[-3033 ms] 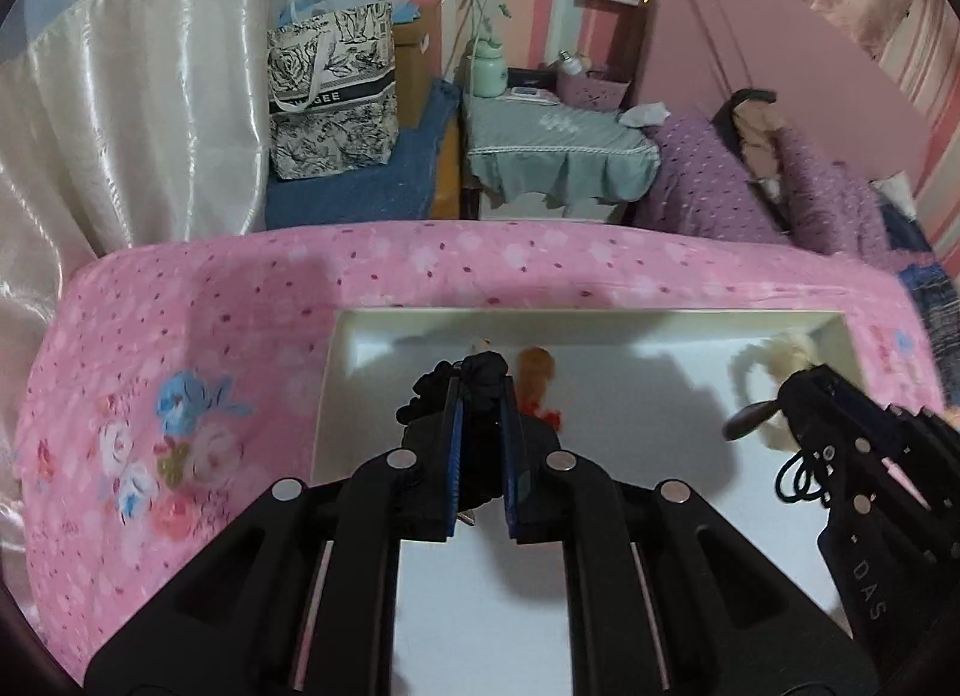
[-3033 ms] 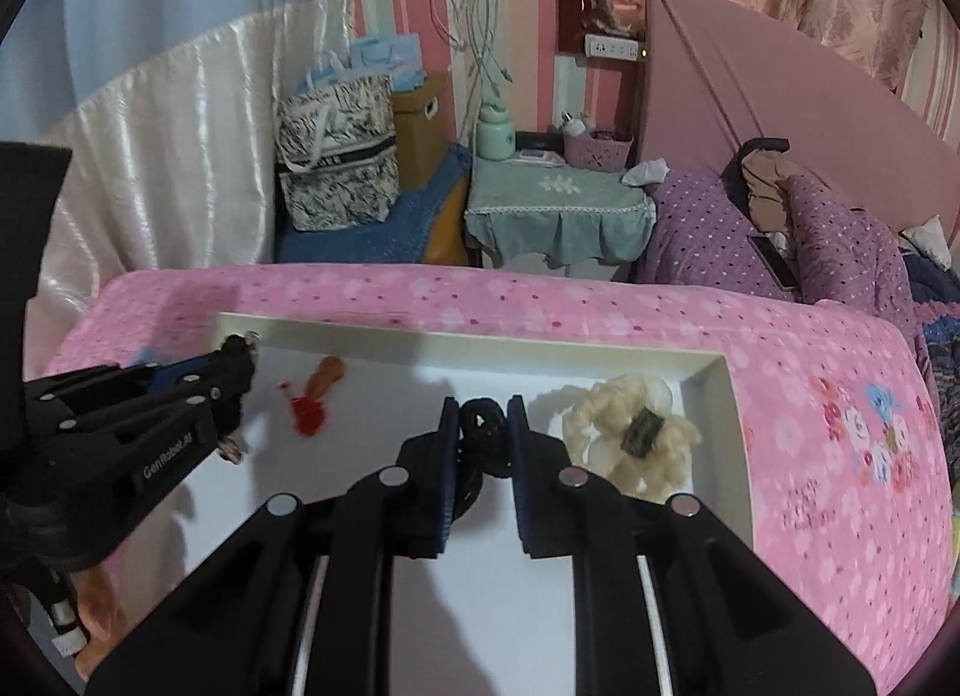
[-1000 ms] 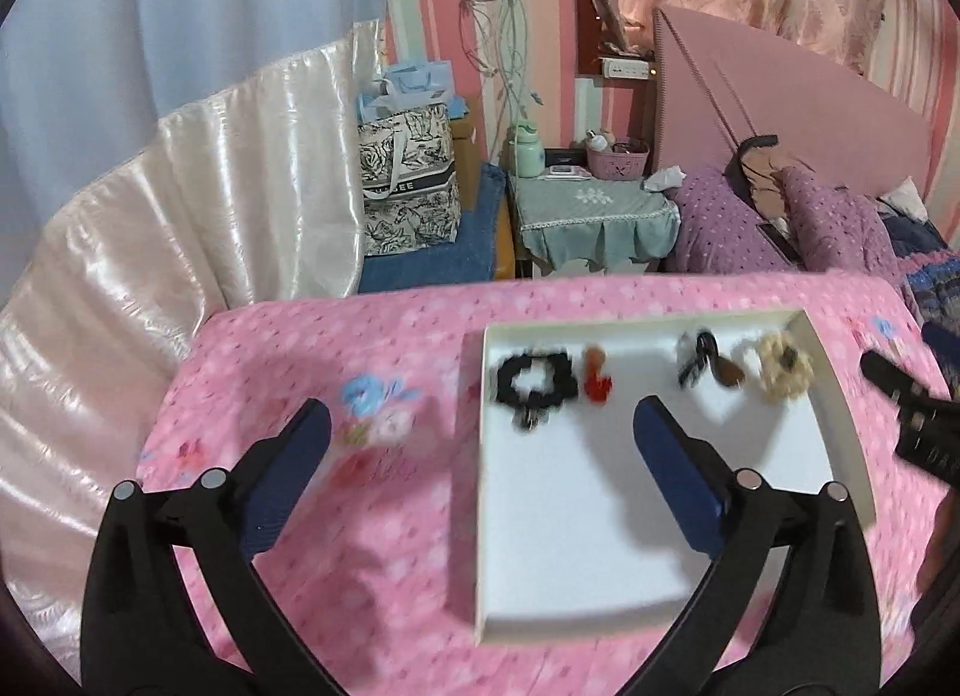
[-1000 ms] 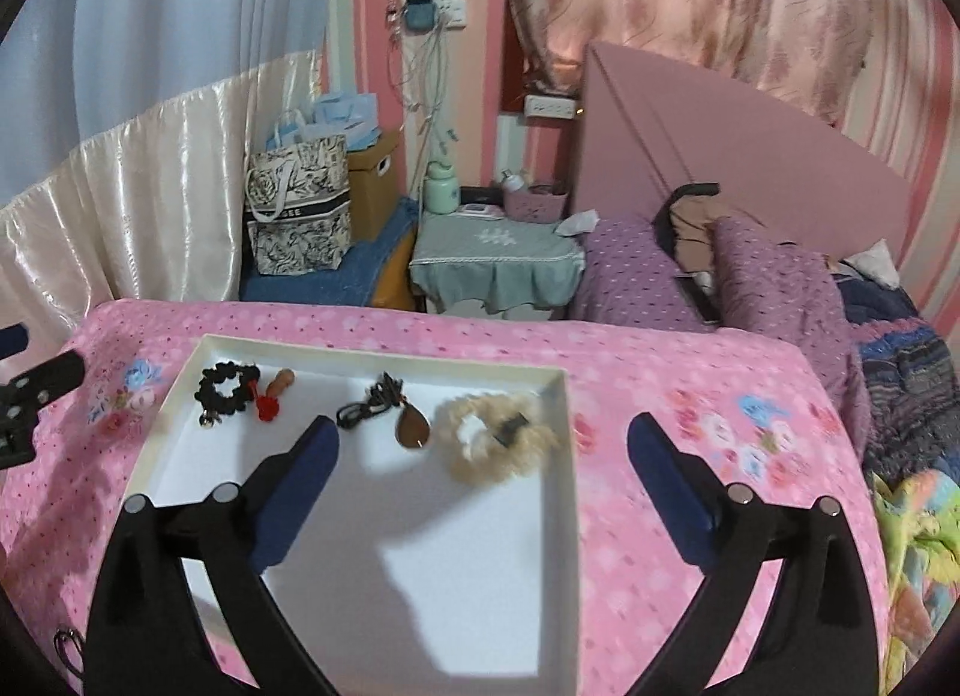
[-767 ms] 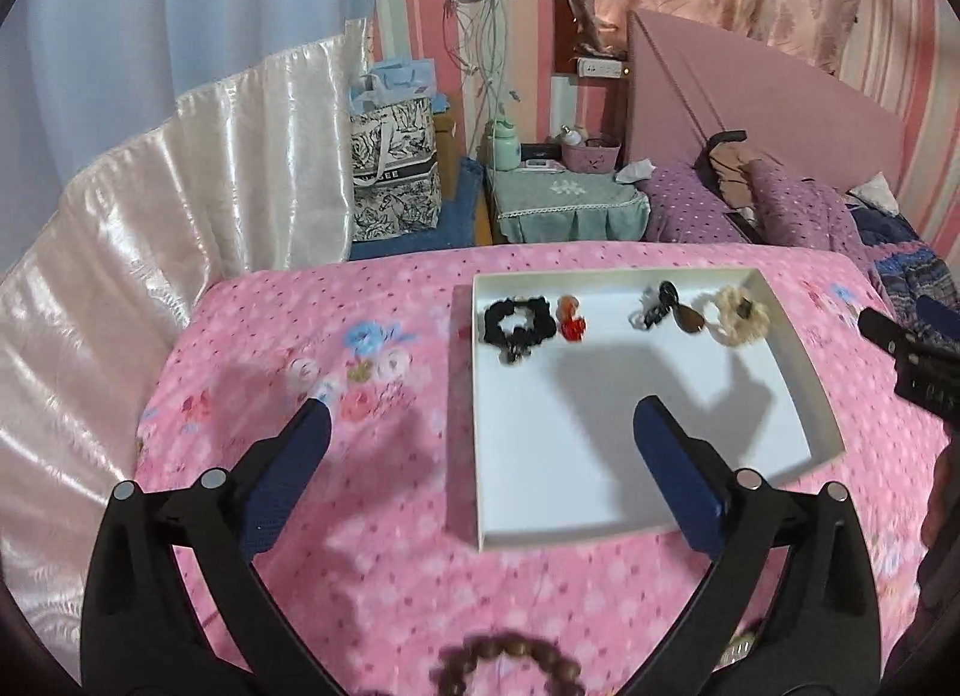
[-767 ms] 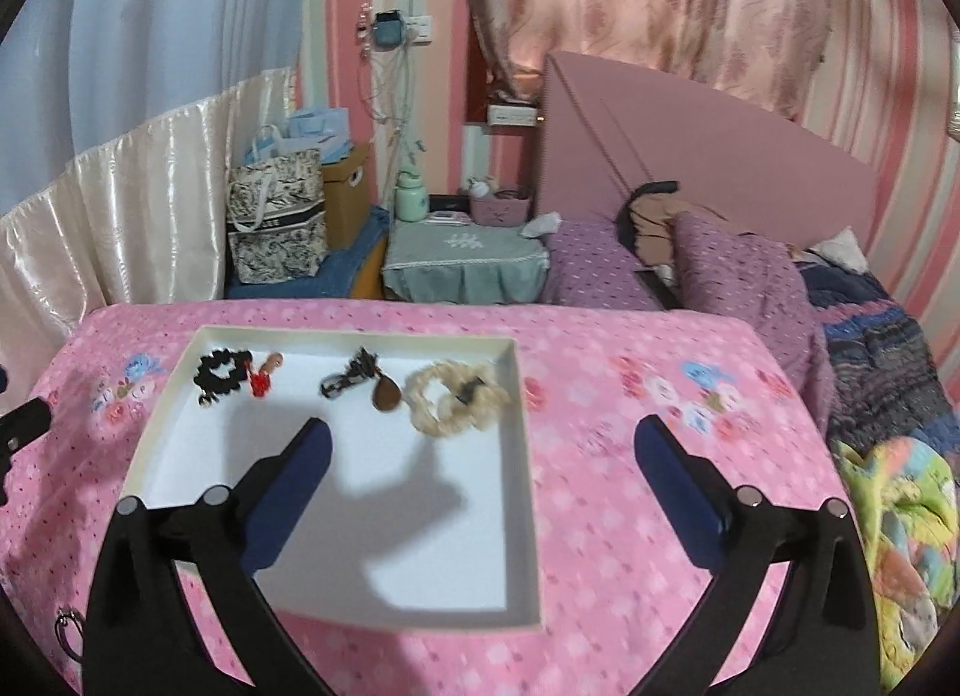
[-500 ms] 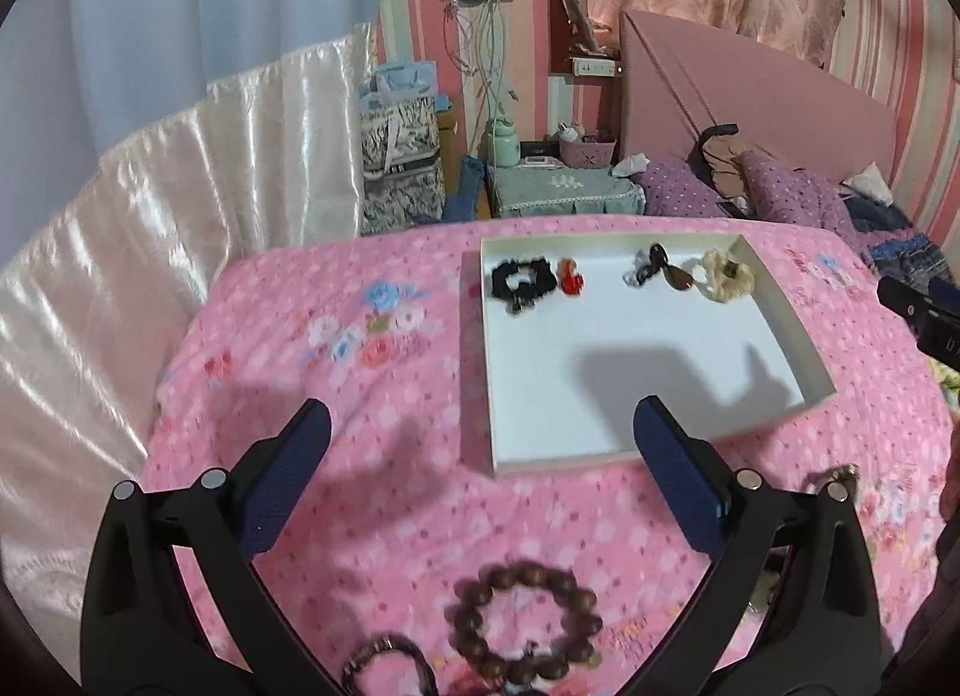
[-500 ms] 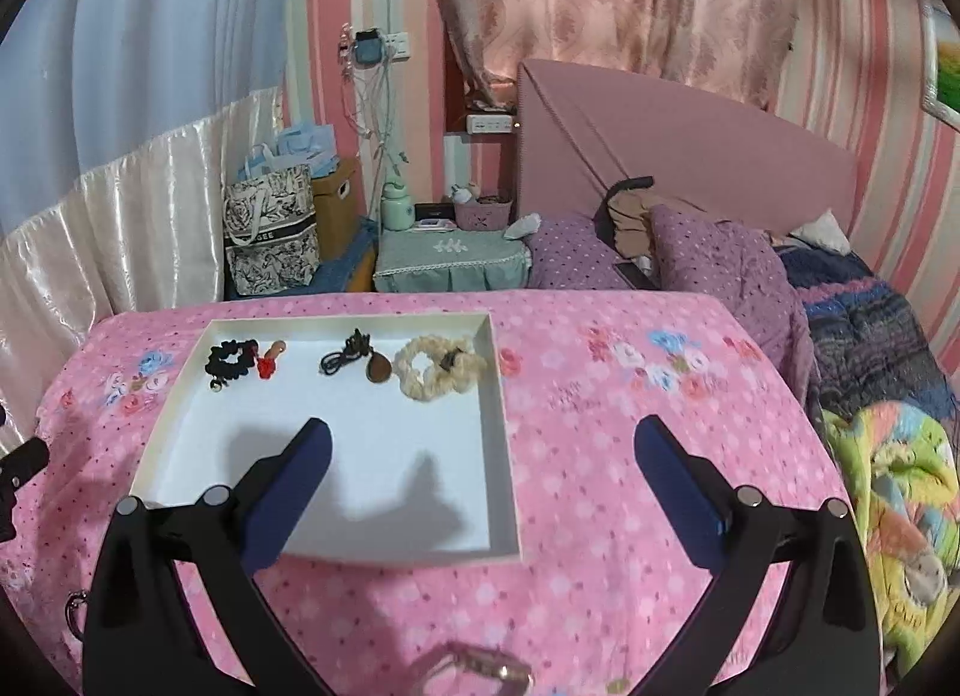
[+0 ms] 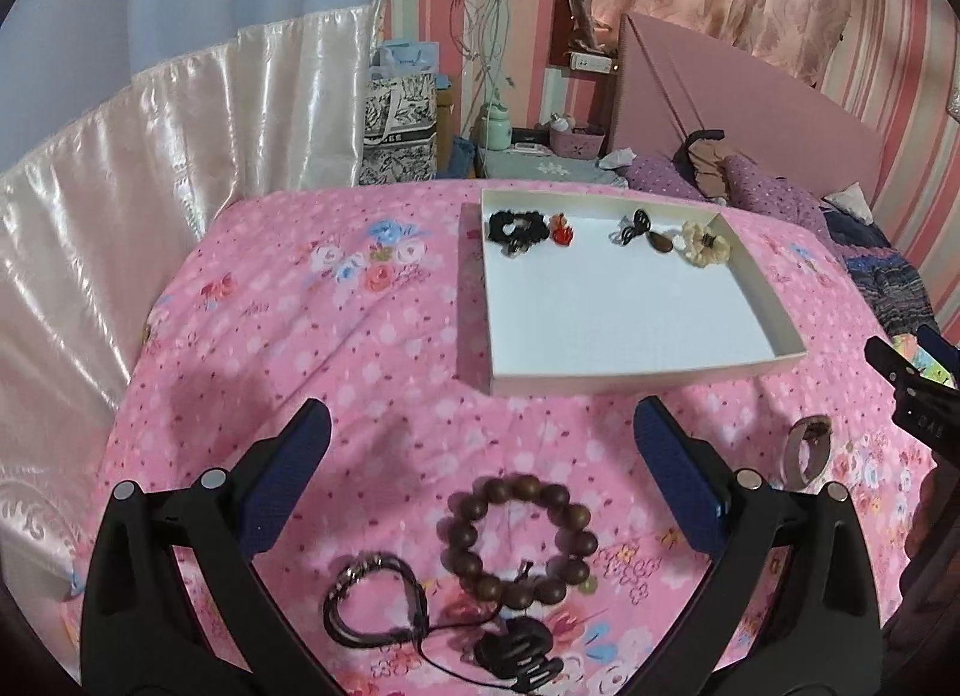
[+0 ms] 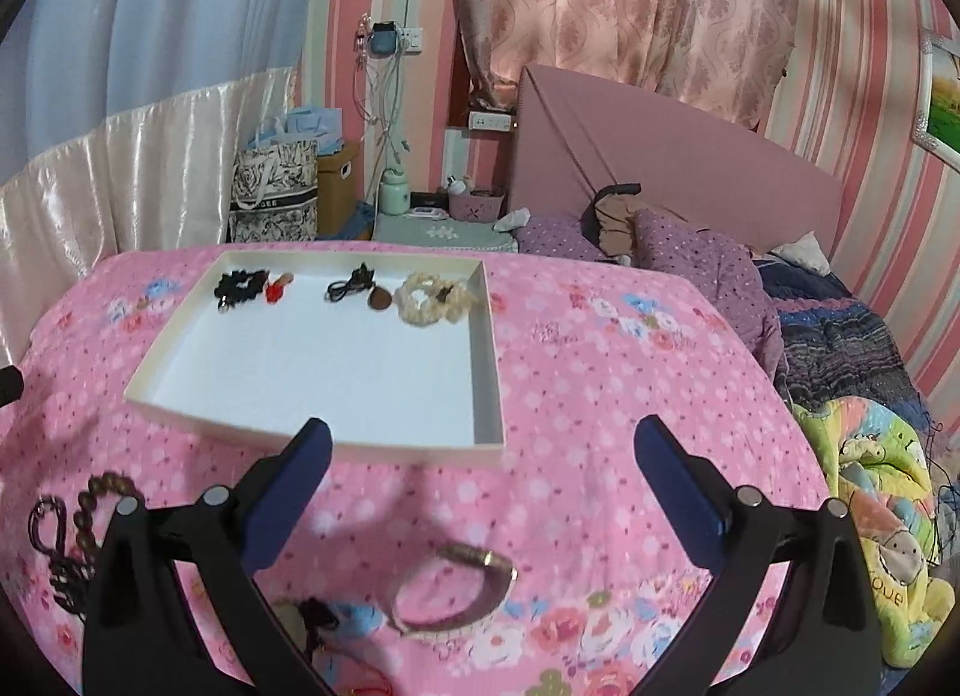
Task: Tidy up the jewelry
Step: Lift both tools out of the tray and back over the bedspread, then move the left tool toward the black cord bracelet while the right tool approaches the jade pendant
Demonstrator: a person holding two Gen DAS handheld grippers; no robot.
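A white tray [image 9: 624,375] [image 10: 491,372] lies on the pink floral bedspread. Along its far edge sit a black beaded bracelet [image 9: 516,228] [image 10: 239,283], a red charm [image 9: 562,229] [image 10: 276,288], a black cord pendant [image 9: 645,228] [image 10: 360,285] and a cream pearl bracelet [image 9: 707,241] [image 10: 435,297]. My left gripper [image 9: 480,474] is open and empty above a brown wooden bead bracelet [image 9: 519,540] and a black cord bracelet [image 9: 375,600]. My right gripper [image 10: 480,477] is open and empty above a silver-brown bangle [image 10: 453,591] [image 9: 807,450].
A black carved pendant [image 9: 519,651] lies at the near edge. The bead bracelet [image 10: 99,510] and cord show at the right view's left edge. A colourful blanket [image 10: 882,510] lies right of the bed. Satin curtain [image 9: 120,168] hangs left; nightstand [image 10: 444,228] stands behind.
Both grippers released their items in the tray, opened wide and pulled back toward the near edge. Loose bracelets and the bangle have come into view below them.
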